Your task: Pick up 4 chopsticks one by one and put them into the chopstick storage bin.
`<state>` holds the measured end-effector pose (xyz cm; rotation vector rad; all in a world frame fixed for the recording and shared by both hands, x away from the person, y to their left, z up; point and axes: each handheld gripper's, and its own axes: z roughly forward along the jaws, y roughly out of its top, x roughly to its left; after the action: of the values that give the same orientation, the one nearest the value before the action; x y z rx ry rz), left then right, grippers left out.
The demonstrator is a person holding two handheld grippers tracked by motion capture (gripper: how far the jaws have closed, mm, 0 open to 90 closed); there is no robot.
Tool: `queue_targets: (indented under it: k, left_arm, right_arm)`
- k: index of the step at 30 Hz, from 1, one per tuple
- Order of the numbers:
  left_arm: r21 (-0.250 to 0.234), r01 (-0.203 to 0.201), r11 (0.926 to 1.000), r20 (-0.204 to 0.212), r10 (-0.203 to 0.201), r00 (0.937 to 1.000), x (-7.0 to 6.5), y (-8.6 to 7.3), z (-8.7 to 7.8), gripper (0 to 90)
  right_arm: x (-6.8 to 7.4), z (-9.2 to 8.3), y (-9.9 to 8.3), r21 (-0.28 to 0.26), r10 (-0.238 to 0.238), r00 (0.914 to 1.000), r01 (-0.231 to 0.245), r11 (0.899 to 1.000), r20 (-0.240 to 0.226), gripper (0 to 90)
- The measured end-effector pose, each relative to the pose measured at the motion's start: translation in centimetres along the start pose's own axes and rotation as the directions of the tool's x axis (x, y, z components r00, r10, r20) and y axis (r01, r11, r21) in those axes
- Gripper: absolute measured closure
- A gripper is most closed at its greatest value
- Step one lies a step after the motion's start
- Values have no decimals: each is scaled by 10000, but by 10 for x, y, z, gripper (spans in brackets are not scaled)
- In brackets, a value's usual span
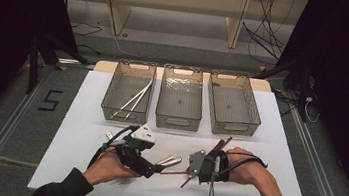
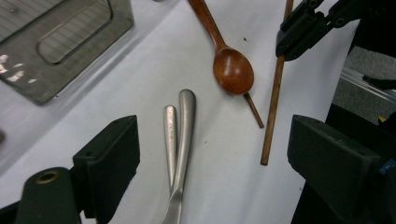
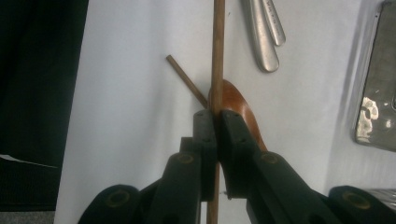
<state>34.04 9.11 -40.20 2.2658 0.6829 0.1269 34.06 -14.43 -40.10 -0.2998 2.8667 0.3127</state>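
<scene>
A brown chopstick (image 3: 218, 51) is clamped between the closed jaws of the right gripper (image 3: 215, 122), running straight out past the fingertips and back beneath the gripper body. Just behind the jaws a wooden spoon (image 3: 239, 108) lies on the white table (image 3: 140, 116), with a second brown chopstick (image 3: 186, 80) slanting out to the left of the fingertips — apparently from under the spoon, though the crossing is hidden. The left gripper (image 2: 212, 149) is held wide open and empty; between its jaws, untouched, two metal handles (image 2: 180, 135) lie side by side on the table.
</scene>
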Motion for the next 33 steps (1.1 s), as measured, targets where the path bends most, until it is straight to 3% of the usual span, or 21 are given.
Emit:
queue_targets:
  k: [5, 13, 16, 23, 33]
  left_arm:
    - [228, -98, 9997, 253, 92, 9996, -6, 2, 7, 183]
    - [618, -628, 9961, 740, 582, 9956, -15, 3, 20, 273]
    - [804, -879, 9929, 977, 799, 9920, -19, 5, 23, 374]
    - [894, -1339, 9870, 1103, 1238, 9862, -24, 7, 27, 487]
    - [1135, -2053, 9721, 1394, 1890, 9720, -31, 8, 33, 648]
  right_arm:
    - [2, -1, 5, 31, -80, 10000, 79, 10000, 25, 860]
    - [4, -1, 11, -82, -139, 9998, 140, 9999, 145, 860]
    - [3, -2, 11, -66, -274, 9995, 275, 9996, 139, 859]
    - [3, -4, 13, -166, -296, 9994, 299, 9994, 200, 859]
    - [5, -4, 15, -206, -439, 9987, 444, 9988, 247, 859]
